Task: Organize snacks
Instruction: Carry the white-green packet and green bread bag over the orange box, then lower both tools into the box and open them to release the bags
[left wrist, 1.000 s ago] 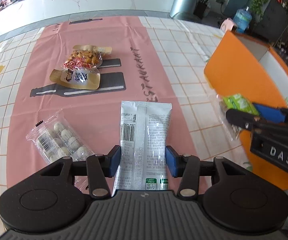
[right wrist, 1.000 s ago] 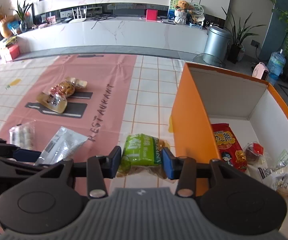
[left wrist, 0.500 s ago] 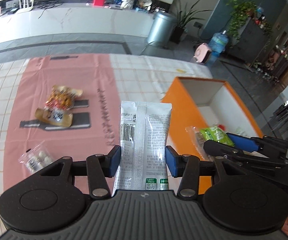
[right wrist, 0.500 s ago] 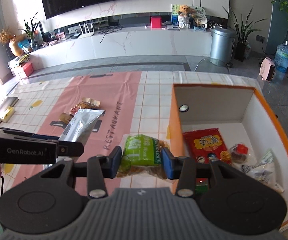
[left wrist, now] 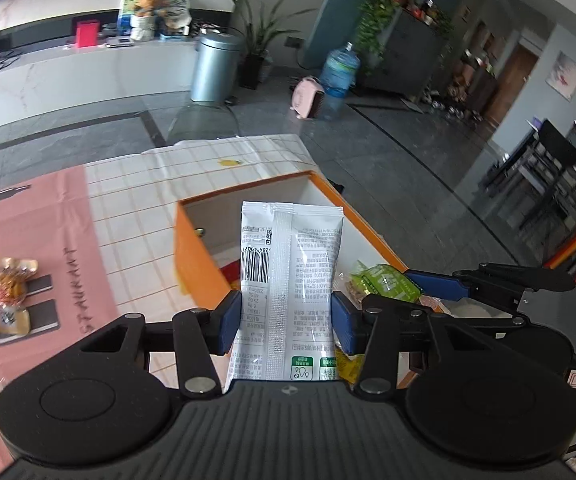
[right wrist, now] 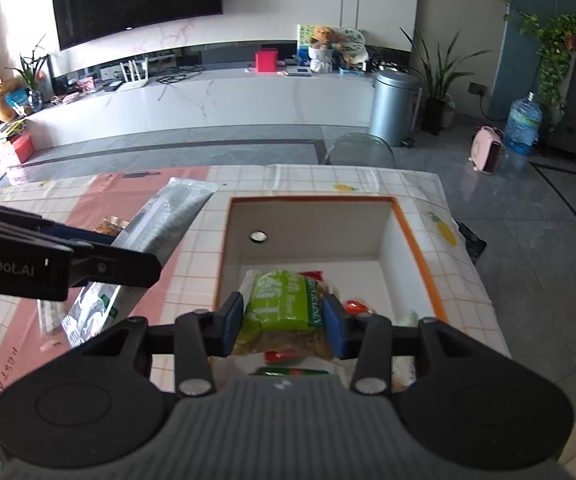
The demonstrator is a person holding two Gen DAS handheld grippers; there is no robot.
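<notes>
Left gripper [left wrist: 286, 322] is clamped on a white foil snack pouch [left wrist: 289, 276], held upright in the air, barcode side facing the camera, in front of the near-left part of the orange box [right wrist: 417, 236]. Right gripper [right wrist: 283, 326] is clamped on a green-labelled clear snack pack [right wrist: 286, 304], held over the near end of the box's white interior, above the red and clear packets already lying on the box floor. The box stands on the checked tabletop [right wrist: 204, 236], and 2 or 3 more snack packets [left wrist: 6, 292] lie well apart on the pink mat [left wrist: 40, 248] to the left.
</notes>
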